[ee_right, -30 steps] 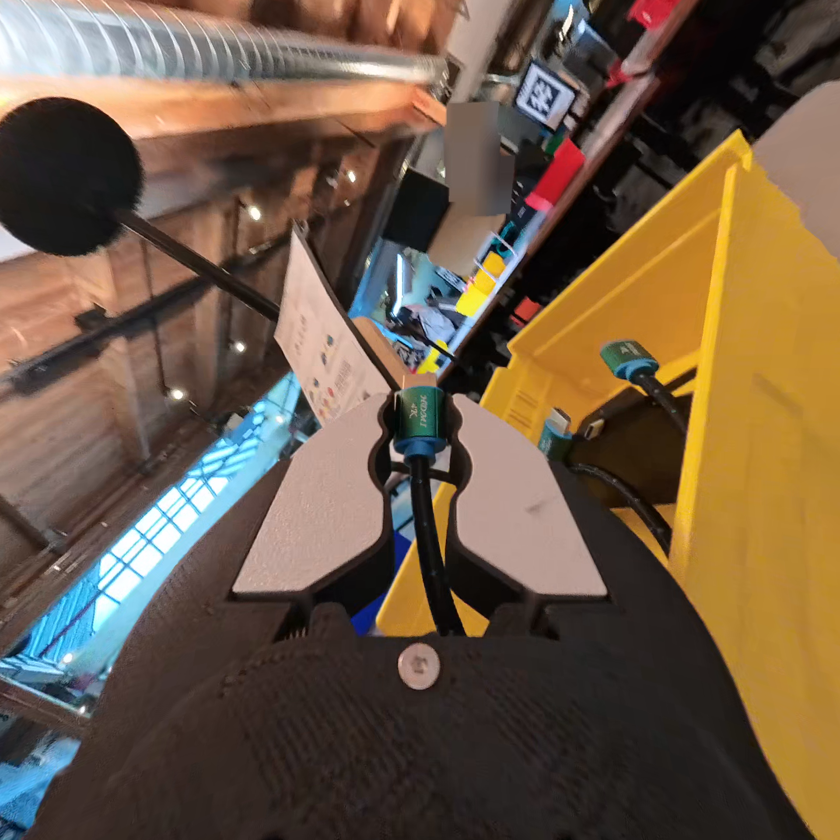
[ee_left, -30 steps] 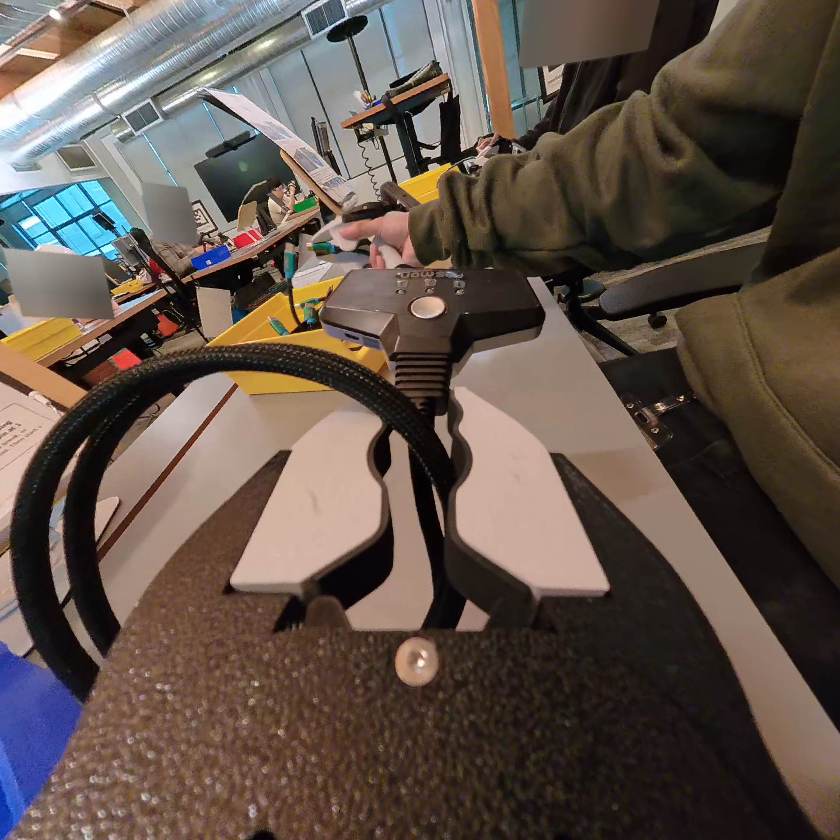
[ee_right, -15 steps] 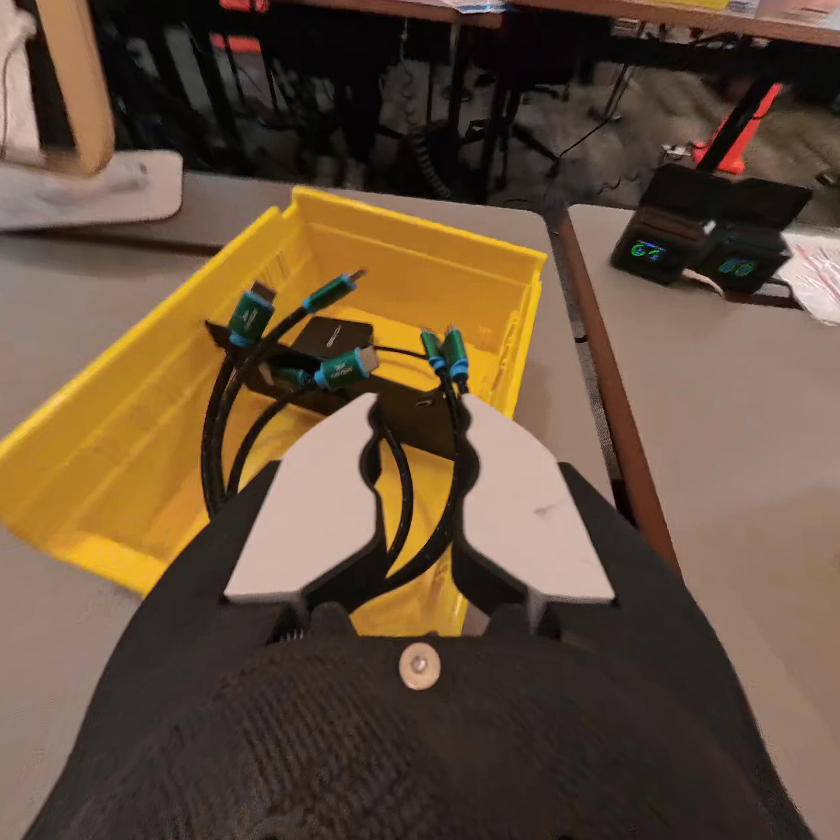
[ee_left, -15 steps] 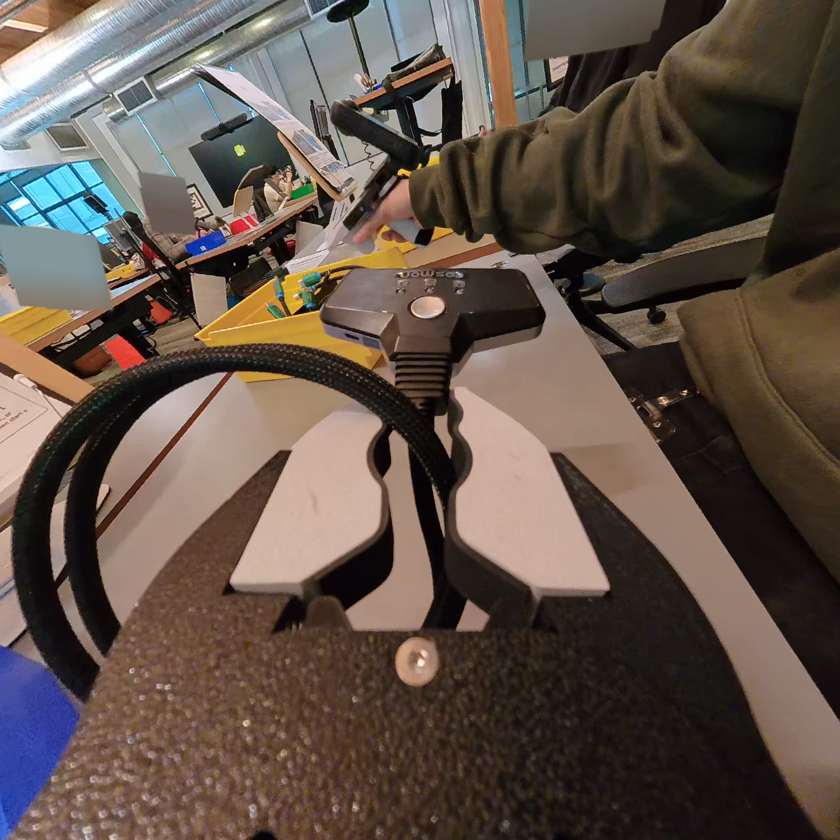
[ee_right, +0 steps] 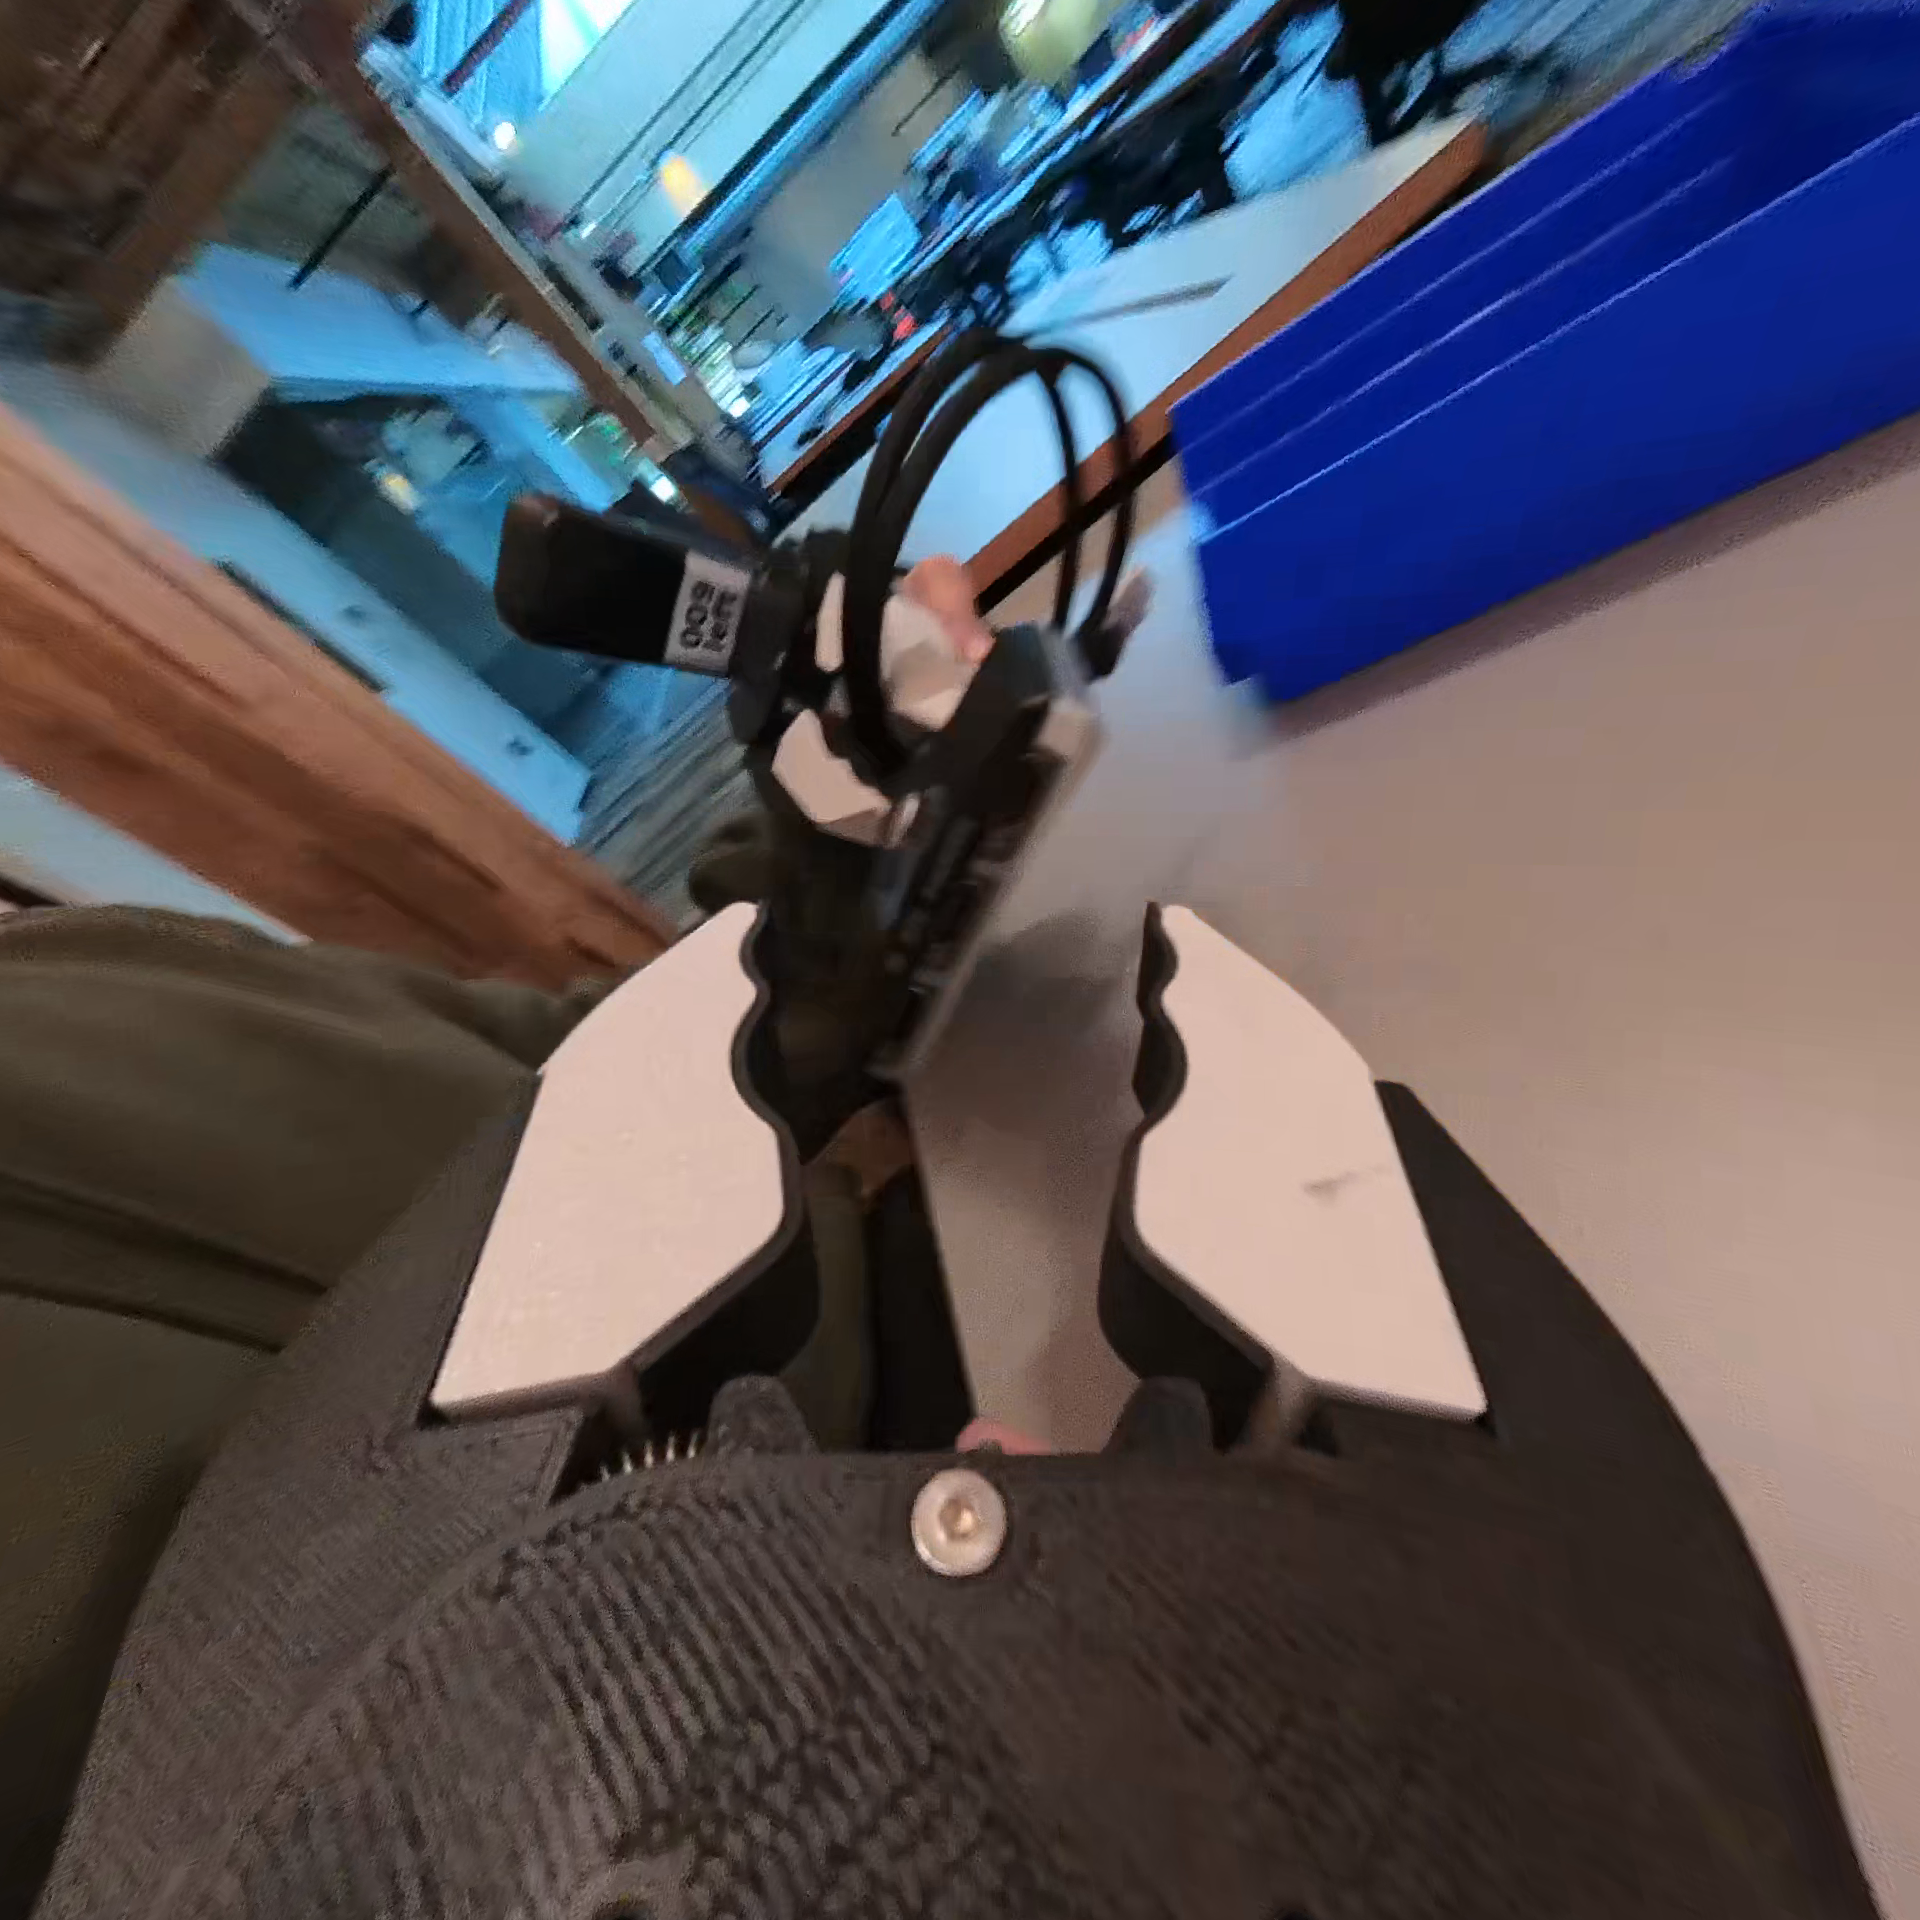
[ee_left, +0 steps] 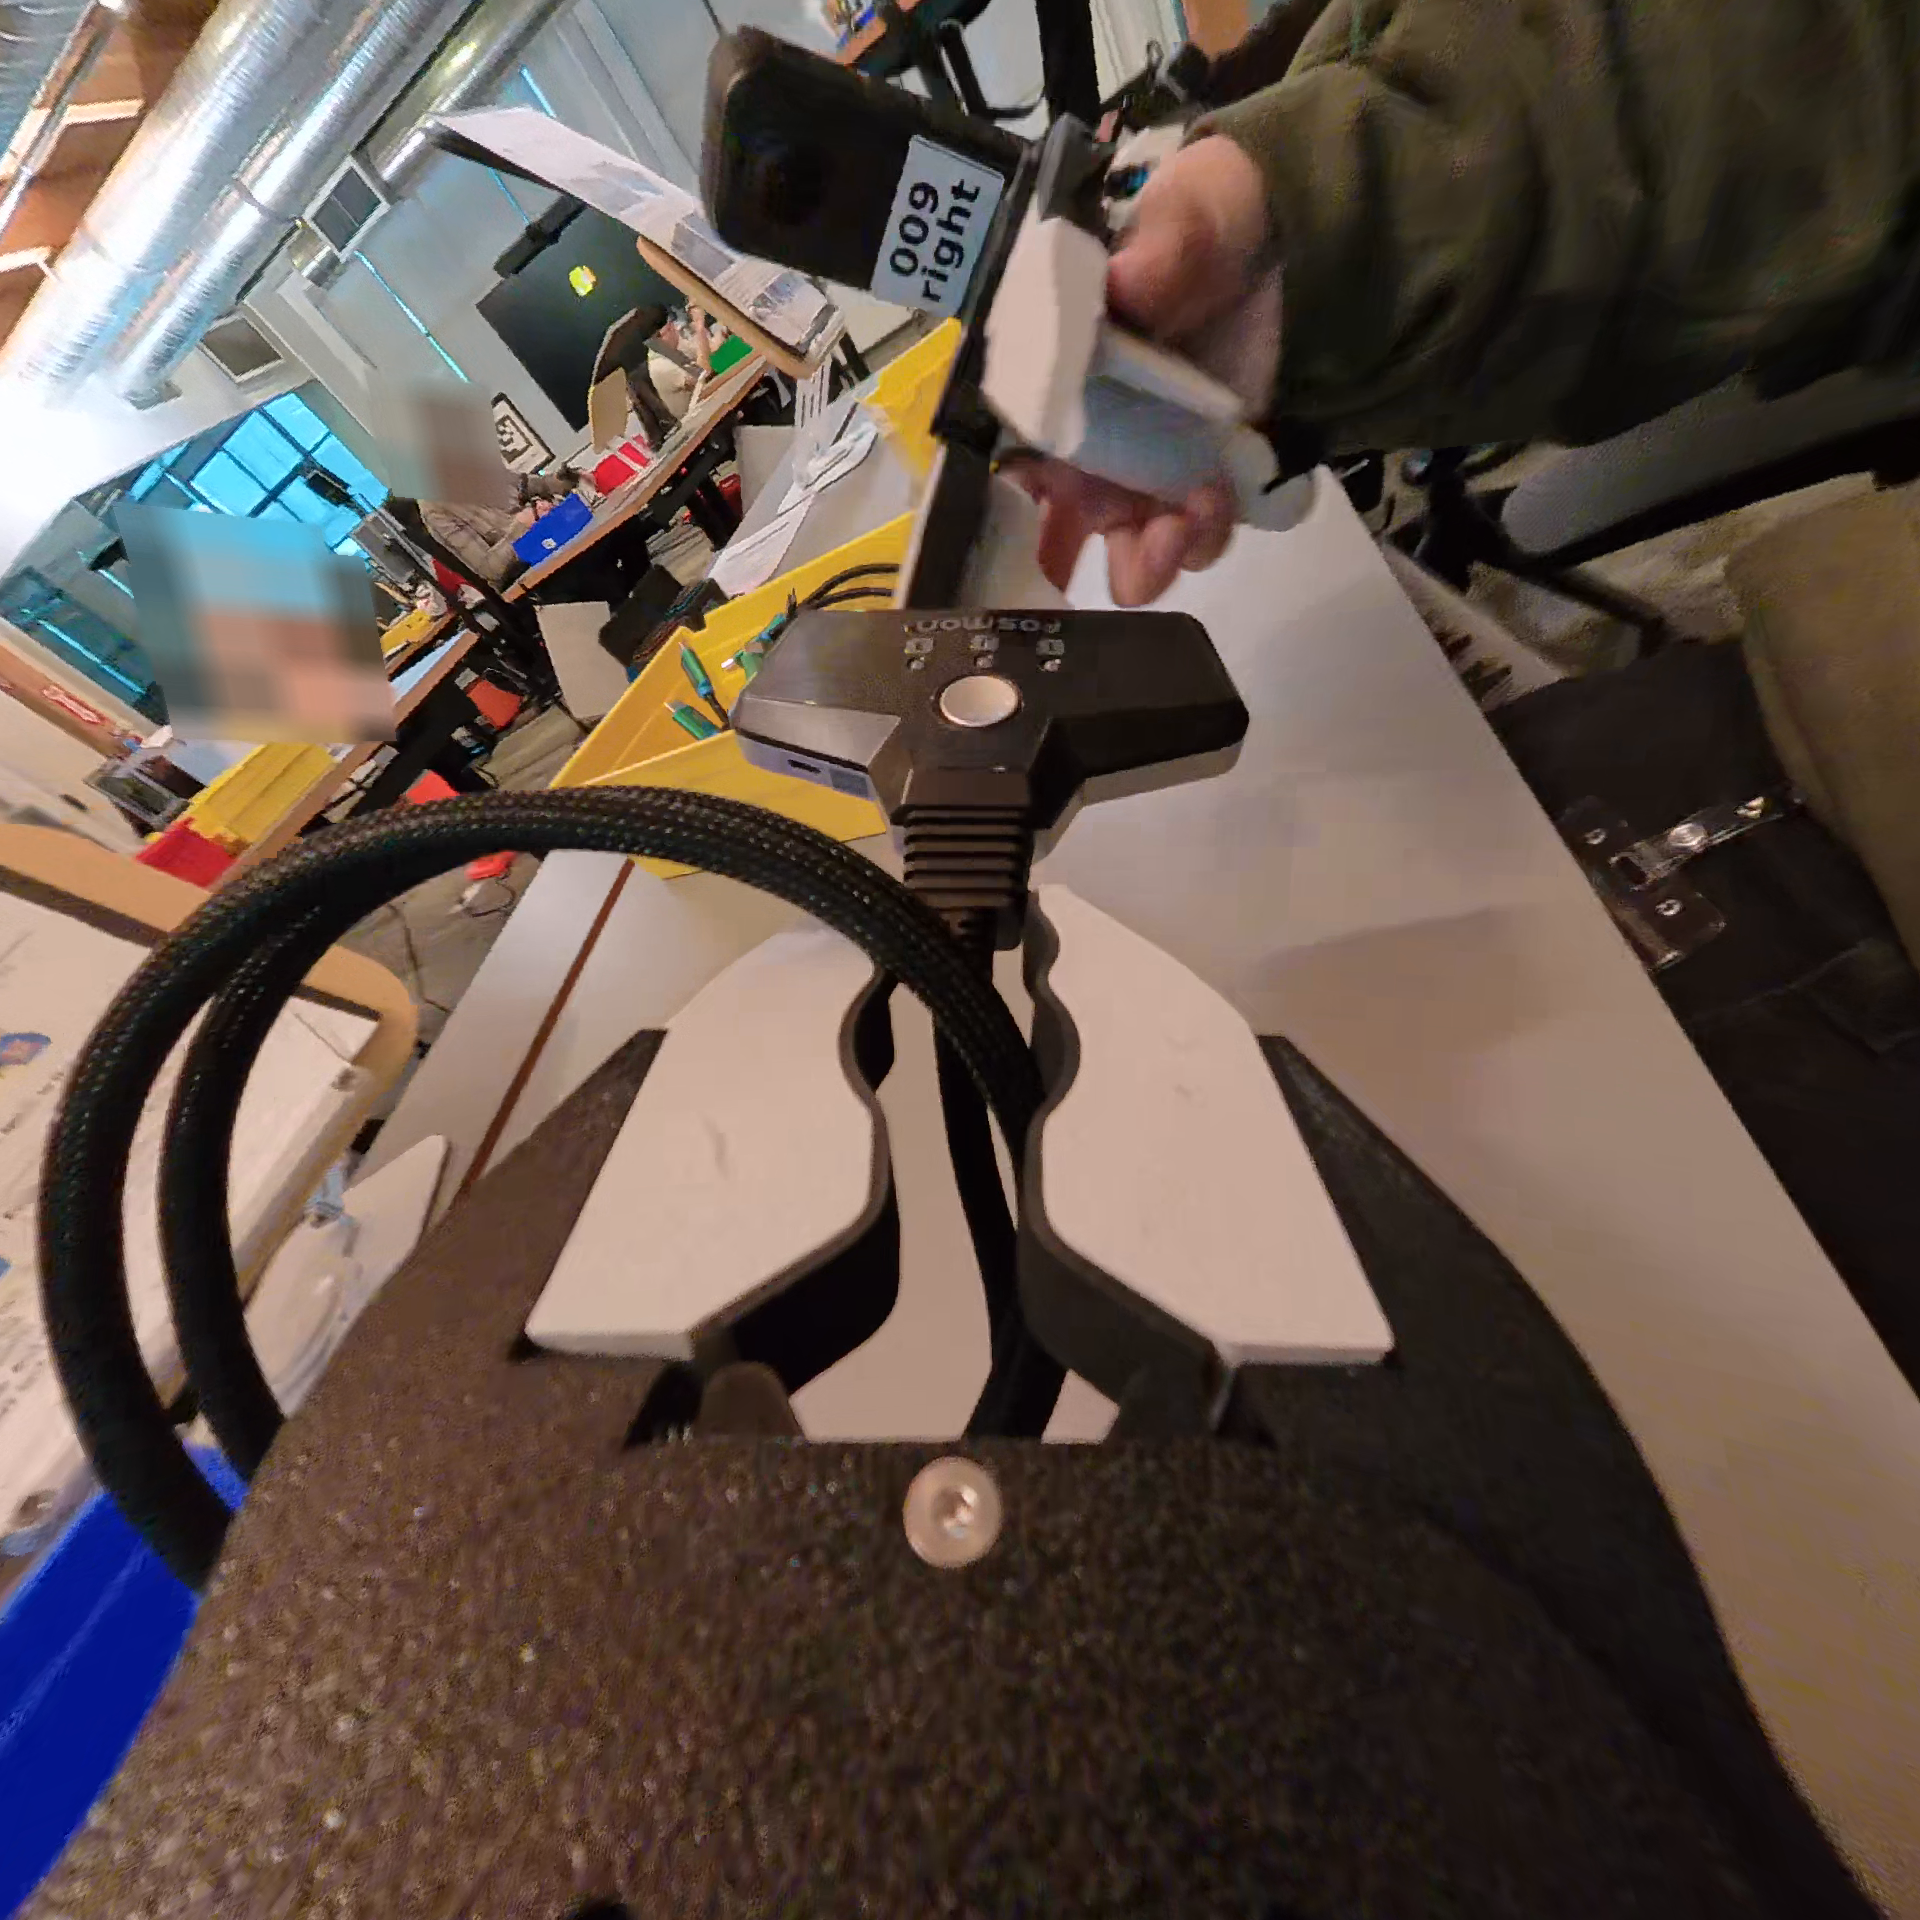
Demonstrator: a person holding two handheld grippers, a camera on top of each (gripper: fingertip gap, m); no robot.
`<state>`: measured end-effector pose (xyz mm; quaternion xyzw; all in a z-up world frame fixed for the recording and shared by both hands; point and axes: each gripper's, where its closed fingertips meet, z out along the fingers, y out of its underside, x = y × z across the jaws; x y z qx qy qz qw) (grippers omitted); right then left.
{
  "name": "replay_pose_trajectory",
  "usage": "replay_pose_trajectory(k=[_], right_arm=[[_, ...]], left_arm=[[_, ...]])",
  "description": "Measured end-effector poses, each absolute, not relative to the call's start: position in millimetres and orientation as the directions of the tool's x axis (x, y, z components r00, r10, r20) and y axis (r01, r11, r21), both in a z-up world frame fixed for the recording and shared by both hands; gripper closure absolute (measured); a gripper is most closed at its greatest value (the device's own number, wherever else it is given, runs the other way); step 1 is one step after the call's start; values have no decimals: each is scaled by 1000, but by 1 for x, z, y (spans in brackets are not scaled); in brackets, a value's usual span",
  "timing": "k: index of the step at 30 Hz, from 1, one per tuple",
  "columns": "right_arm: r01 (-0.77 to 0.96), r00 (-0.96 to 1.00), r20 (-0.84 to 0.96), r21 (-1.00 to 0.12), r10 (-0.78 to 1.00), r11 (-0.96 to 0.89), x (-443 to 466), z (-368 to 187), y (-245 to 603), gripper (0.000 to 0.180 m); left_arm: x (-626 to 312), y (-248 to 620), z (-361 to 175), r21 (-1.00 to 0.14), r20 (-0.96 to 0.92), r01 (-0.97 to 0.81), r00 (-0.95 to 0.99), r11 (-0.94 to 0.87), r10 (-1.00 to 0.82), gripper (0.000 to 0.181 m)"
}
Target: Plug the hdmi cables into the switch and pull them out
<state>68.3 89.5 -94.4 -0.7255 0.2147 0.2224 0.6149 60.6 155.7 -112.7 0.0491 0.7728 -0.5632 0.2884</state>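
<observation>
My left gripper [ee_left: 956, 925] is shut on the black braided cable [ee_left: 436, 862] of the HDMI switch, just below its ribbed strain relief. It holds the black switch [ee_left: 987, 696] up over the grey table. The cable loops out to the left. My right gripper [ee_right: 951, 920] is open and empty, pointing at the switch [ee_right: 966, 831], which shows edge-on and blurred. In the left wrist view the right gripper [ee_left: 1029, 343] is held by a hand above and behind the switch. Green-ended HDMI cables [ee_left: 707, 686] lie in the yellow bin [ee_left: 727, 769].
The grey table [ee_left: 1351, 935] runs ahead, with its edge on the right beside the person's lap and green sleeve [ee_left: 1558, 208]. A blue bin [ee_right: 1558, 395] stands on the table beyond the left gripper. Papers lie at the left [ee_left: 62, 1143].
My right gripper held a green HDMI plug a second ago, passed over the yellow bin, and is now open, empty and turned toward the switch. My left gripper has kept its hold.
</observation>
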Motion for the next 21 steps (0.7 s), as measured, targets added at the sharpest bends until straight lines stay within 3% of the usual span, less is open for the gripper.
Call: replay_pose_trajectory(k=[3,5,6,14,19,21], right_arm=[[-614,781,-625,-767,-1,-187,49,-97,115,115],[-610,788,-612,-765,-59,-206,53,-105,121,142],[-609,788,-612,-762,-64,-221,52,-108,123,145],[-636,771,-636,-767,-34,-88,58,-108,125,157],[-617,787,-617,-786,-15,-26,68,-102,112,157],[-629,777,-627,-776,-49,-38,72,-107,108,157]], left_arm=[[56,150,-111,-796,-556,436,-801,420,-223,160],[54,147,-109,-775,-581,454,-785,440,-214,160],[54,145,-109,-766,-590,460,-780,449,-209,160],[66,151,-120,-763,-563,378,-787,524,-253,158],[75,160,-116,-781,-506,236,-782,579,-363,129],[67,165,-120,-763,-461,166,-816,624,-348,127]])
